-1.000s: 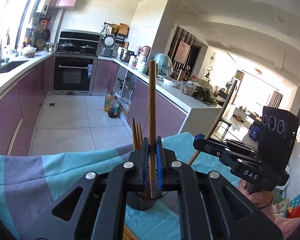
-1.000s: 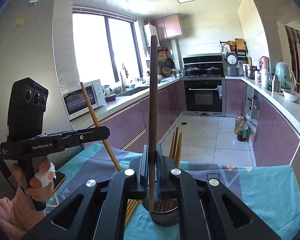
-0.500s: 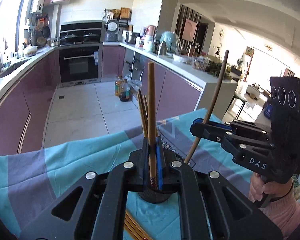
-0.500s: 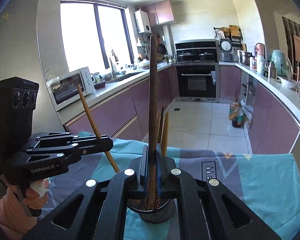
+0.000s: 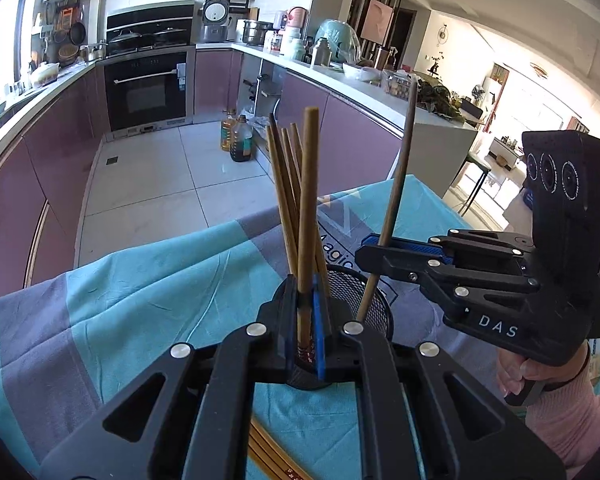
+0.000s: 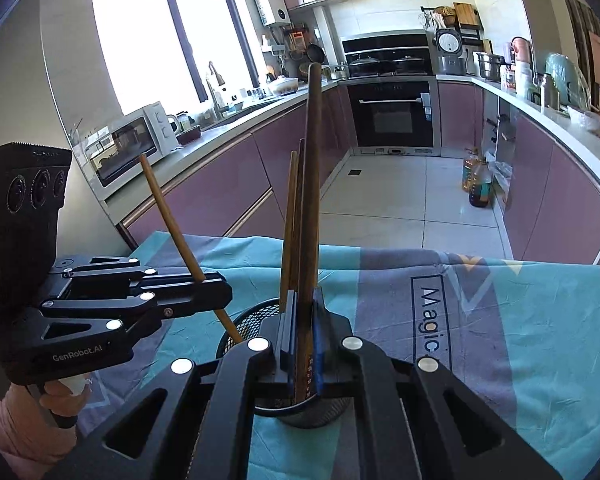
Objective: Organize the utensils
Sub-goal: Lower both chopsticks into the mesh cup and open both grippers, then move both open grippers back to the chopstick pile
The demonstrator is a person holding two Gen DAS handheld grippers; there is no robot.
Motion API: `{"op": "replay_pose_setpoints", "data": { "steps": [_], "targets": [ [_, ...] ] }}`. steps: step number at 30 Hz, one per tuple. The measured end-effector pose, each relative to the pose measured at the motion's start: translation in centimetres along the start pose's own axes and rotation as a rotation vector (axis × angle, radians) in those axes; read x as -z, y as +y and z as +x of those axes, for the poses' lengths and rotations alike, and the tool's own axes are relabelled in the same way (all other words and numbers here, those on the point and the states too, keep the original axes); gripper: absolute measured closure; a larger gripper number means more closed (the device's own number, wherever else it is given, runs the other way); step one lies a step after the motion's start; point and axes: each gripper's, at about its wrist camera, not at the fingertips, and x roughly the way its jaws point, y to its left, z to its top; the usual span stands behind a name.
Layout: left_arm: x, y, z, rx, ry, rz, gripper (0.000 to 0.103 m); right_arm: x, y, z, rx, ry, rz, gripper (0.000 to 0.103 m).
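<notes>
Chopsticks (image 5: pixel 306 216) are standing clamped upright in both our grippers (image 5: pixel 308 320), because we are aiming their tips into the mesh holder (image 5: pixel 374 296).

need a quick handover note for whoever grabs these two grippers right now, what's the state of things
Left gripper: shut on one chopstick, its lower end at the mesh holder.
Right gripper: shut on a darker chopstick, its lower end at the holder's rim.
Holder stands on the blue-grey cloth, several chopsticks already upright inside.
Done: part of the set is binned.
Left: lower and release both held chopsticks into the holder, then collect the loose chopsticks lying on the cloth near the left gripper.
</notes>
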Motion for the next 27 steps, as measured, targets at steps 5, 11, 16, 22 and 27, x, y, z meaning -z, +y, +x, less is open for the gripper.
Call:
{"op": "replay_pose_setpoints", "data": {
  "steps": [5, 11, 16, 22, 27],
  "targets": [
    [-0.2, 0.4, 0.4, -0.003, -0.013, -0.008, 0.092, -0.2, -0.2, 0.3, 0.008, -0.008, 0.021, 0.094],
    [1.4, 1.0, -1.1, -0.032, -0.053, -0.038, 0.081, 0.4, -0.3, -0.1, 0.005, -0.025, 0.036, 0.091],
    [3.2, 1.9, -3.5, -0.071, -0.122, -0.068, 0.071, 1.2, 0.6, -1.6, -0.017, -0.057, 0.016, 0.083],
    [6.3, 2.6, -6.2, -0.122, -0.173, -0.054, 0.059, 3.3, 3.5, -4.0, -0.111, -0.077, -0.063, 0.071],
    [10.2, 3.5, -6.4, -0.151, -0.118, -0.065, 0.056, 6.6, 5.7, -2.8, -0.163, 0.005, -0.093, 0.070]
  ]
}}
